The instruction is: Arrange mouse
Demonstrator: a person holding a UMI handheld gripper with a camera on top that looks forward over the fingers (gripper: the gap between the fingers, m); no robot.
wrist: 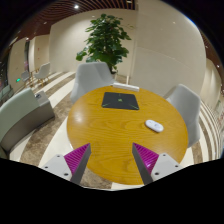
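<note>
While the gripper (110, 160) hangs with its two pink-padded fingers spread apart and holding nothing, the small white computer mouse (154, 125) lies well beyond them on the round wooden desk (100, 125), near its right edge. A dark rectangular mouse mat (121, 100) rests at the far side. Judged from here, a long reach risks nudging the smooth mouse toward that edge.

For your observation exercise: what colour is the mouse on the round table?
White mouse, seen in the gripper view.
</note>
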